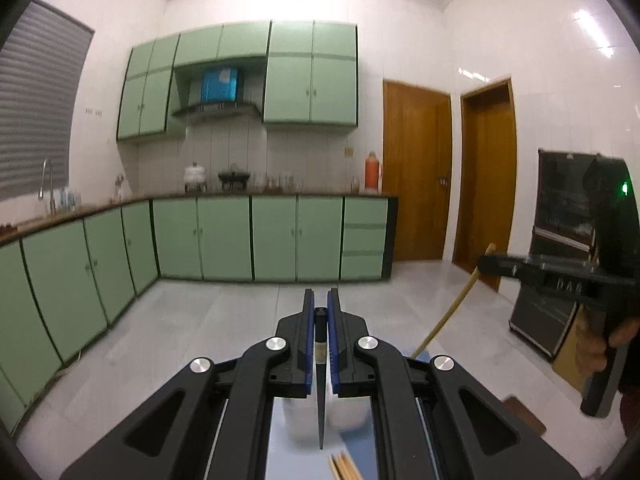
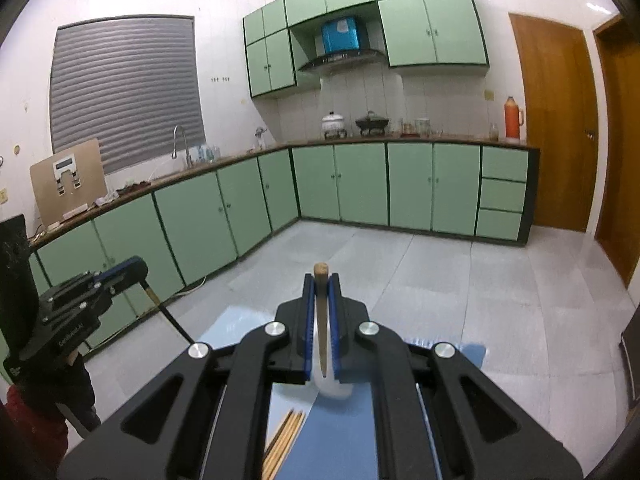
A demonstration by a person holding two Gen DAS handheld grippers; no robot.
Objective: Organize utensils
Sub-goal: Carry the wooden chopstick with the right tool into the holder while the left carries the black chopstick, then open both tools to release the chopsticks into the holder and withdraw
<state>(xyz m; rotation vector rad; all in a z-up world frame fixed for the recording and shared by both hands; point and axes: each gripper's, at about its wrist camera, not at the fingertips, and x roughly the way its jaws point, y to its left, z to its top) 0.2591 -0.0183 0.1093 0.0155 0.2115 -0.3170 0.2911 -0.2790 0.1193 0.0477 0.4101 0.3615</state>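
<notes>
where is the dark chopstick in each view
Left wrist: dark chopstick at bottom centre, clamped in the left gripper, tip hanging down.
Right wrist: at lower left, slanting down from the left gripper.
Shared landmark: the orange thermos on the counter by the door.

Each camera sits just behind its own claw, looking forward along the fingers and slightly down. Both face across the tiled floor [image 1: 224, 320] toward the green cabinets [image 1: 280, 236] and the wooden doors [image 2: 556, 120], which are far off. Each view catches the other claw at its edge.
</notes>
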